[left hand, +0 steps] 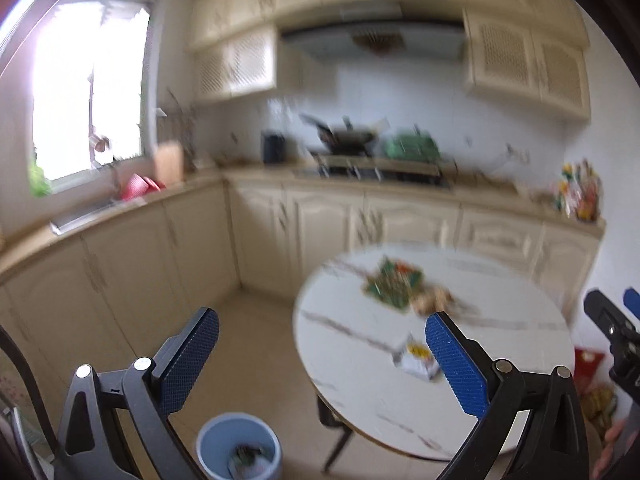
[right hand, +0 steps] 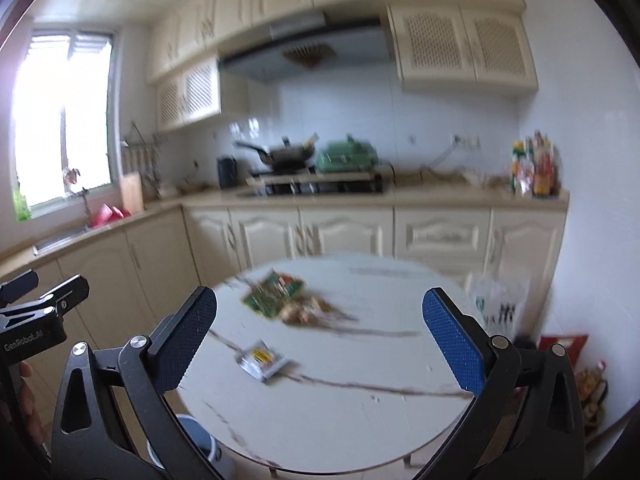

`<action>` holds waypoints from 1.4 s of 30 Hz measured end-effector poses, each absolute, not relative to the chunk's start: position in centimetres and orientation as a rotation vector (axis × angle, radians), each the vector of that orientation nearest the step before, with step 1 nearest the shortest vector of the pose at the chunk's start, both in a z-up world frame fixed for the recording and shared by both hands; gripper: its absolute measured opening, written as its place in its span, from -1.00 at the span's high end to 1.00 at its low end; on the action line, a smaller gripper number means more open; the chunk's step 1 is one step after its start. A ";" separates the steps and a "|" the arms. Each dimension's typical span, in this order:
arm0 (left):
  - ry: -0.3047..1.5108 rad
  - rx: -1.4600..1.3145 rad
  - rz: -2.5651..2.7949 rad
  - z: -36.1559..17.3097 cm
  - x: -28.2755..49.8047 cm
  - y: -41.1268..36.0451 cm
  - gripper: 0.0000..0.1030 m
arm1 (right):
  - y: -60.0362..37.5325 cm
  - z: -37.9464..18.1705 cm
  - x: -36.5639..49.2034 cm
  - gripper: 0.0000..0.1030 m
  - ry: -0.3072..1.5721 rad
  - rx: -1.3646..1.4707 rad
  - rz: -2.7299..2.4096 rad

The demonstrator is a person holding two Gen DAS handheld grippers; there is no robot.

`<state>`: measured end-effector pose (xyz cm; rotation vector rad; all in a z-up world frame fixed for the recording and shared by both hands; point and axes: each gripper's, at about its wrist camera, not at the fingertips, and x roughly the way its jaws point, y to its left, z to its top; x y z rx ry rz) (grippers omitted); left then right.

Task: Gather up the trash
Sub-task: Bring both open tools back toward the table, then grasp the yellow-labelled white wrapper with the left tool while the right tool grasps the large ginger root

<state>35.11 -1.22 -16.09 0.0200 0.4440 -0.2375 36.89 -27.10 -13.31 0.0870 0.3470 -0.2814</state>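
Cream kitchen with one round marble table (right hand: 360, 412), three pieces of trash on it, and one blue bin (left hand: 239, 446) on the floor.

Both grippers, left gripper (left hand: 322, 354) and right gripper (right hand: 320, 338), hover with fingers spread wide, holding nothing. On the table lie one green wrapper (right hand: 274, 292), one brown crumpled scrap (right hand: 306, 312) touching it, and one white packet (right hand: 262, 359) apart.

My fingers (left hand: 456, 364) wear blue dimpled pads on black frames. The round table (right hand: 360, 400) ahead is white with grey-brown marble veins. On its far side lies a green wrapper (right hand: 272, 292) with a red patch; nearer lies a white packet (right hand: 262, 360) marked yellow. The bin (left hand: 240, 444) on the floor to the left is pale blue. The cabinets (right hand: 344, 232) are cream.
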 end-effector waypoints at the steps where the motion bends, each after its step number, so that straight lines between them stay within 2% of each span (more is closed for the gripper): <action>1: 0.473 0.029 -0.257 -16.5 36.0 -1.8 -0.99 | -27.5 -13.9 37.4 -1.00 0.366 0.092 -0.287; 10: 0.720 0.136 -0.386 -19.0 44.4 -9.0 -0.98 | -32.4 -19.6 43.2 -1.00 0.563 0.138 -0.310; 22: 0.862 0.173 -0.438 -21.4 53.7 -13.0 -0.90 | -36.4 -23.9 47.3 -1.00 0.689 0.184 -0.308; 24: 0.883 0.170 -0.447 -22.0 54.5 -13.1 -0.61 | -36.6 -24.2 47.9 -1.00 0.696 0.181 -0.305; 28: 0.865 0.190 -0.471 -22.6 54.4 -13.7 -0.54 | -36.6 -24.2 48.9 -1.00 0.705 0.178 -0.299; 32: 0.834 0.196 -0.520 -22.7 54.1 -14.2 -0.01 | -36.5 -24.3 50.0 -1.00 0.713 0.175 -0.292; 34: 0.835 0.198 -0.534 -22.9 54.3 -14.5 0.11 | -36.4 -24.3 50.7 -1.00 0.723 0.171 -0.284; 39: 0.860 0.095 -0.597 -22.9 55.4 -13.1 0.60 | -36.2 -24.6 53.1 -1.00 0.762 0.162 -0.243; 42: 0.865 0.057 -0.618 -22.9 55.8 -12.1 0.77 | -35.9 -24.8 55.3 -1.00 0.790 0.147 -0.208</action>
